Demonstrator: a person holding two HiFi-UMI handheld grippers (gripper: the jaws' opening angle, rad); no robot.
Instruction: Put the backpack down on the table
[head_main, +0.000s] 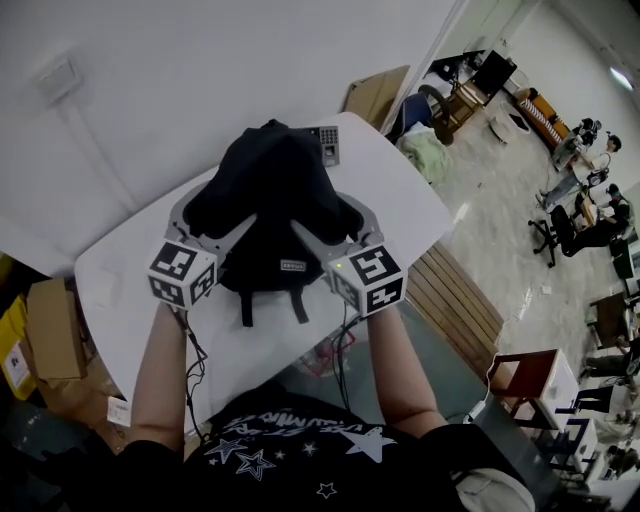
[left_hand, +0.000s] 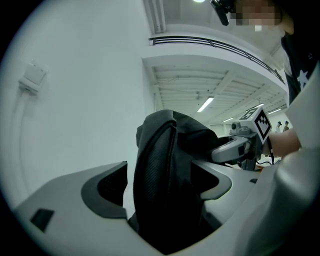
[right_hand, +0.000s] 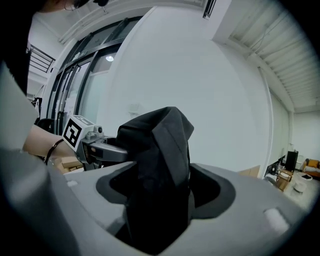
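A black backpack (head_main: 270, 195) rests on the white table (head_main: 120, 265), slumped in a heap with its two straps trailing toward me. My left gripper (head_main: 215, 217) stands open around its left side and my right gripper (head_main: 335, 225) open around its right side. In the left gripper view a padded black strap of the backpack (left_hand: 162, 150) rises between the wide jaws of the left gripper (left_hand: 160, 186), with a gap at the left pad. In the right gripper view a fold of the backpack (right_hand: 162, 140) stands between the spread jaws of the right gripper (right_hand: 160, 189).
A small grey keypad device (head_main: 328, 142) lies on the table behind the backpack, close to the white wall. Cardboard boxes (head_main: 52, 328) sit on the floor at the left. A slatted wooden bench (head_main: 455, 292) lies to the right, with people and chairs farther off.
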